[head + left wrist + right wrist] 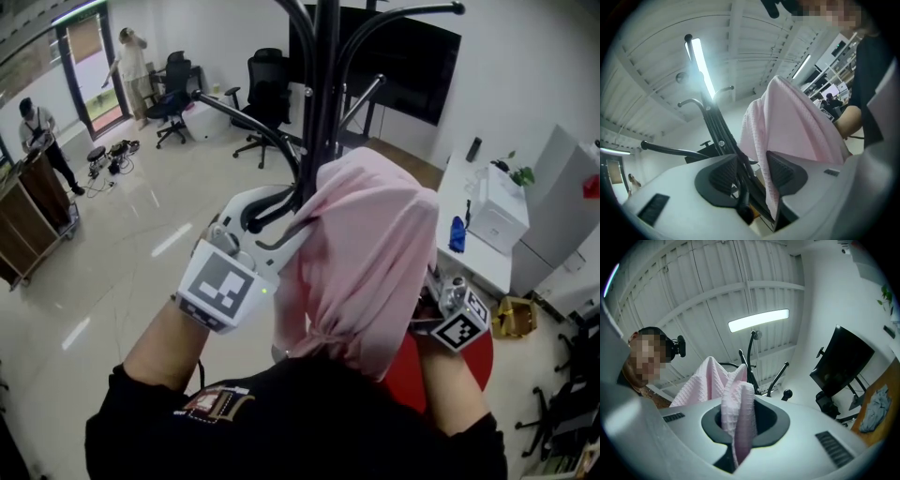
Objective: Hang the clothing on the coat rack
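The soft, lightweight pink waffle-weave garment hangs draped over the black metal coat rack, one bunched fold pinched in the closed right tool, the left tool with jaws apart around a rack arm and the cloth's edge; it looks limp, so probably best gripped by folds.

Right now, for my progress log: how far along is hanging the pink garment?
Done: the pink garment looks draped over a hook of the coat rack. In hand: right gripper shut on a fold; left gripper open around a rack arm. Left: release the right one.
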Demonstrator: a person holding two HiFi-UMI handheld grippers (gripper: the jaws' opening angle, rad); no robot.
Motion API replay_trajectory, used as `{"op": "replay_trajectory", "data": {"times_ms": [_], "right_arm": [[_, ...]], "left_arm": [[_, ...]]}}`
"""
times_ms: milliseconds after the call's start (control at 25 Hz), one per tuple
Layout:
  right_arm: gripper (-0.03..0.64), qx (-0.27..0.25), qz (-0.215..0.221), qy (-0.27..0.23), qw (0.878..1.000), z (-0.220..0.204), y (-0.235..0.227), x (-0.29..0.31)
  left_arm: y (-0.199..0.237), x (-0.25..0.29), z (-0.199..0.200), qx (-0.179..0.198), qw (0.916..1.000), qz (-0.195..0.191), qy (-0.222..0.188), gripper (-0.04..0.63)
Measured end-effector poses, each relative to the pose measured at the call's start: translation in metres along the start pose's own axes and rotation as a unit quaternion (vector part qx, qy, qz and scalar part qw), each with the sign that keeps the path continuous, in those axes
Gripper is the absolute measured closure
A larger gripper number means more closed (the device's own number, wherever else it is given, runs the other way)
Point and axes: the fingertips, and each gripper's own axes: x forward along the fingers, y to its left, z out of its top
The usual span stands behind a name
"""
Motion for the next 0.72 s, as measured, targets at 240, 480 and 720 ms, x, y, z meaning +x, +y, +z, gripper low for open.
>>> {"op": "replay_trajectory", "data": {"times_ms": [240, 480, 720], "right_arm": [[0.548, -0.001, -0.001, 0.002, 1.000, 0.001, -0.005, 0.003], [0.529, 0.002, -0.008, 0.010, 1.000, -0.002, -0.014, -0.006], [0.520, 0.008, -0.023, 0.021, 0.999, -0.007, -0.030, -0.022]], "left_arm": [[-0.003, -0.008, 0.009, 0.054, 0.9984, 0.011, -0.004, 0.356], [-0.015, -0.028, 0.005, 0.078, 0.9967, 0.024, 0.003, 0.345], [-0.047, -0.044, -0.010, 0.062, 0.9975, -0.027, 0.019, 0.345]]}}
